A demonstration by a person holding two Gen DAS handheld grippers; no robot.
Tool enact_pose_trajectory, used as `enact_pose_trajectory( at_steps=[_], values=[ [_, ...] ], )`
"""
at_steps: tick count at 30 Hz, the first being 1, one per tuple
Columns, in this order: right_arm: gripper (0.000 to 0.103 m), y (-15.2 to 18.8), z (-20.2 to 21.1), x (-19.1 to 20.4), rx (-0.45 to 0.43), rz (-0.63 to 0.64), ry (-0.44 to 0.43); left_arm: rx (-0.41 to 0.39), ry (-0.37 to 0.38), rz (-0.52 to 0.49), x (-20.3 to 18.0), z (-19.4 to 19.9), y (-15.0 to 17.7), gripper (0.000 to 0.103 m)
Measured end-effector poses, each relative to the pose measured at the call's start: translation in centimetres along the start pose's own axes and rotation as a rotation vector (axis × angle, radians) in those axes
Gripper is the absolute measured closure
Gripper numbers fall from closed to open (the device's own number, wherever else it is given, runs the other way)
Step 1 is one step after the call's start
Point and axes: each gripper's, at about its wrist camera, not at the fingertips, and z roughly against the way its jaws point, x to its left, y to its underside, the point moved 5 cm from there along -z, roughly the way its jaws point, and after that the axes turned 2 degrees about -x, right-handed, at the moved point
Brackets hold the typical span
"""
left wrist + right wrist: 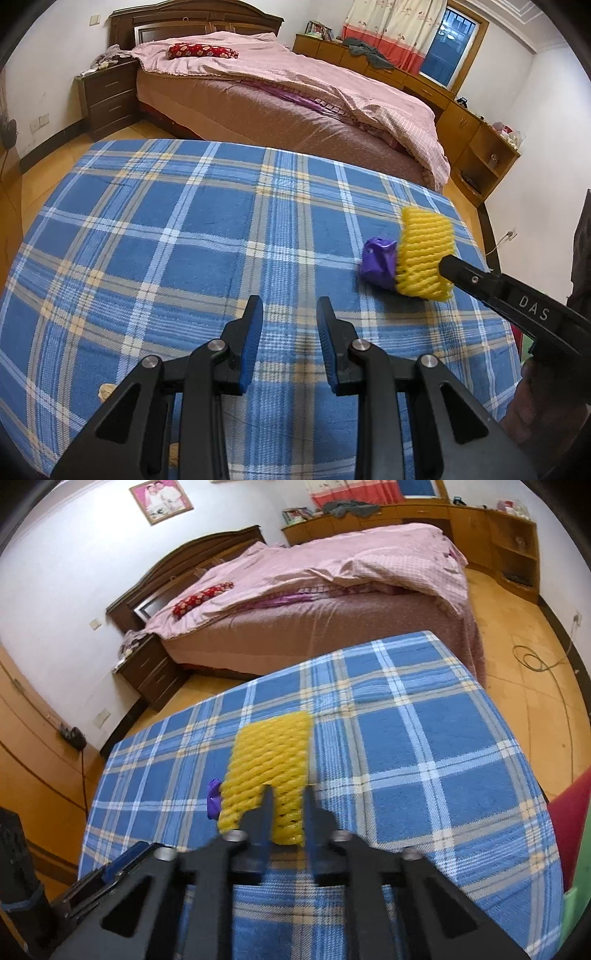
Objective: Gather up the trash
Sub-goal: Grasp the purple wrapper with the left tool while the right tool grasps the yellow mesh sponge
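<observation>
A yellow foam net sleeve [424, 251] lies on the table's blue plaid cloth [184, 221] at the right side. A crumpled purple wrapper [378, 262] touches its left edge. My right gripper [445, 265] comes in from the right and is shut on the net's near end. In the right wrist view the net [271, 753] sits pinched between the right gripper's [288, 792] two fingers, and the purple wrapper [213, 801] peeks out at its left. My left gripper [290, 306] hovers over bare cloth left of the trash, open with nothing between its fingers.
A bed with a pink quilt [295, 96] stands just beyond the table. A dark nightstand [107, 96] is at its left, wooden cabinets [480, 140] along the right wall. A small beige scrap [107, 391] lies near the table's front left. A cable [535, 661] loops on the floor.
</observation>
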Motion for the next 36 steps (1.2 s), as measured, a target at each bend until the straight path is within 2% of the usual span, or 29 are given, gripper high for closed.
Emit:
enact_pose_trajectory(
  at_steps=[4,6,10,14,17,19,24,30,36],
  values=[
    [0.098,-0.2,1.5,0.0,-0.049,0.008,-0.008,0.0,0.015,-0.012,-0.4,-0.1,0.0,0.074],
    [0.098,-0.3,2.4,-0.1,-0.07,0.009,-0.011,0.005,0.02,-0.019,-0.7,-0.1,0.1,0.068],
    [0.098,-0.4,4.5,-0.7,-0.111,-0.011,-0.017,0.015,0.037,-0.032,-1.4,-0.1,0.1,0.065],
    [0.098,-0.3,6.4,-1.8,-0.135,-0.036,-0.016,0.034,0.075,-0.045,-2.3,-0.1,0.0,0.042],
    [0.098,0.0,7.8,-2.9,-0.15,-0.056,-0.008,0.064,0.094,-0.084,-3.3,-0.4,-0.1,0.038],
    [0.098,0.1,8.6,-3.8,-0.158,-0.074,-0.002,0.068,0.094,-0.117,-4.1,-0.5,-0.2,0.031],
    [0.098,0.7,10.9,-5.9,-0.183,-0.117,0.004,0.006,0.074,-0.204,-6.3,-0.5,-1.2,0.023],
    [0.098,1.4,13.1,-8.3,-0.208,-0.163,0.022,0.016,0.063,-0.28,-9.2,-2.4,-1.9,0.022],
    [0.098,2.2,14.6,-10.6,-0.225,-0.206,0.044,0.033,0.036,-0.293,-10.5,-4.7,-2.3,0.022]
  ],
)
